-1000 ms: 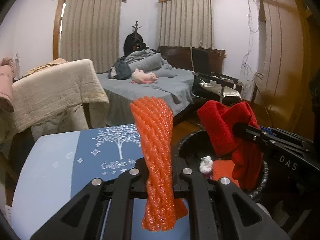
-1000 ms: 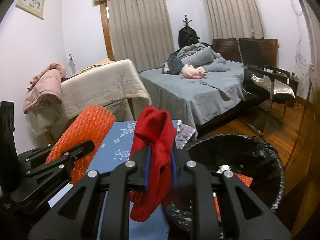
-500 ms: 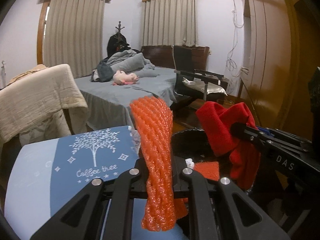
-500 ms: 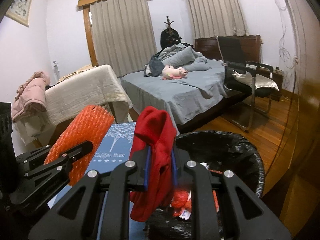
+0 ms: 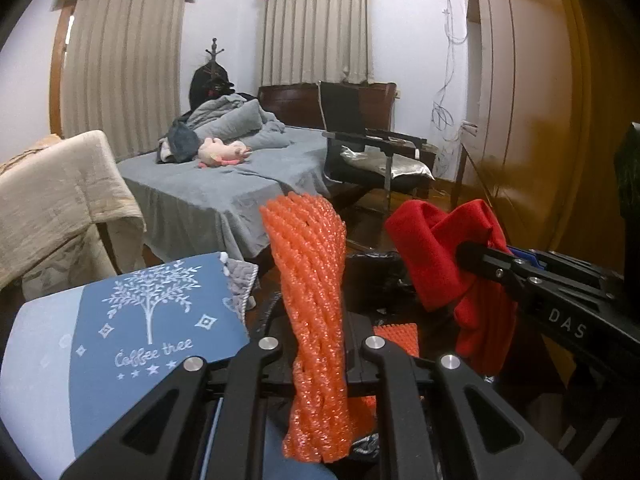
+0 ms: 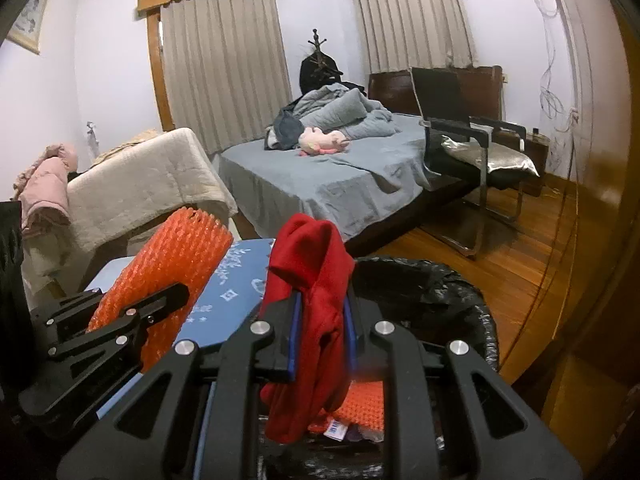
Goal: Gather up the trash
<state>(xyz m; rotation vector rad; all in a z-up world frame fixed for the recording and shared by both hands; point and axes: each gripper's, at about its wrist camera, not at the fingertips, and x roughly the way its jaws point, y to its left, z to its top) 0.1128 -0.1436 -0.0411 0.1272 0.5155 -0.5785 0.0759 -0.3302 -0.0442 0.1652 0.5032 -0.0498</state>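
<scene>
Since a second ago both my hands have swung off the counter [image 5: 48,344] toward the black-lined bin [image 6: 460,280], which now sits right under my right claw [image 6: 320,344]. That claw is clamped on the red cloth [image 6: 316,276], hanging over the bin's mouth. My left claw [image 5: 320,360] is pinched tight on the orange foam net [image 5: 312,264], close beside the bin's rim. Both look nearly ready to drop.

Matte-black left hand-held gripper [image 5: 318,354], silver screws; right hand-held gripper [image 6: 320,344], blue pads [image 6: 295,340], white "DAS" lettering.
</scene>
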